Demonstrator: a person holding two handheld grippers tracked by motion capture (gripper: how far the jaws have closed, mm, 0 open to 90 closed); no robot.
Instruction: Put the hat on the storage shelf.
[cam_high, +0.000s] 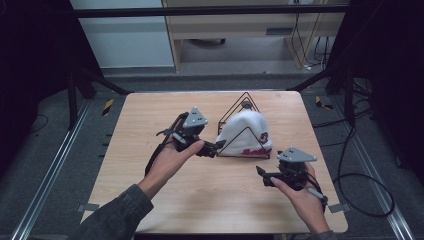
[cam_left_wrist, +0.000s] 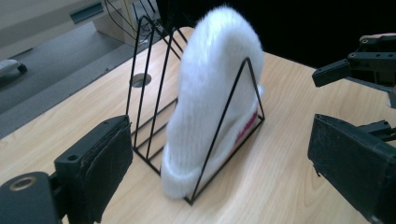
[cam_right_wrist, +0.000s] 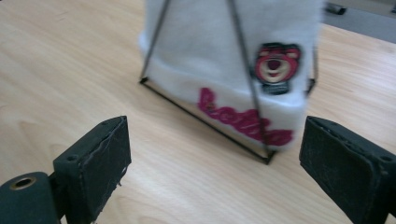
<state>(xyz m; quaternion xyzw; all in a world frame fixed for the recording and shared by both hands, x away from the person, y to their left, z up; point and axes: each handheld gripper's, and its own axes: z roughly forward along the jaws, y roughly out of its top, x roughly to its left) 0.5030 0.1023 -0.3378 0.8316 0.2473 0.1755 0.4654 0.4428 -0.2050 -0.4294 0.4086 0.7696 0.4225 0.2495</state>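
So the white beanie (cam_high: 246, 131) sat tucked in the black wire rack (cam_high: 239, 111) on the bench (cam_high: 150, 115), just ahead of both tongs. Left tongs (cam_high: 218, 146) were spread wide, holding nothing, almost at the rack's side. Right tongs (cam_high: 261, 173) were also released and empty, a bit off its front corner. Beanie had a red bear patch (cam_right_wrist: 276, 62) plus pink script lettering (cam_right_wrist: 243, 117), too blurry to read.

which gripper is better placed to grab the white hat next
Left, probably. The left gripper sits open right beside the white hat in the wire rack; the right gripper, also open, is farther back.
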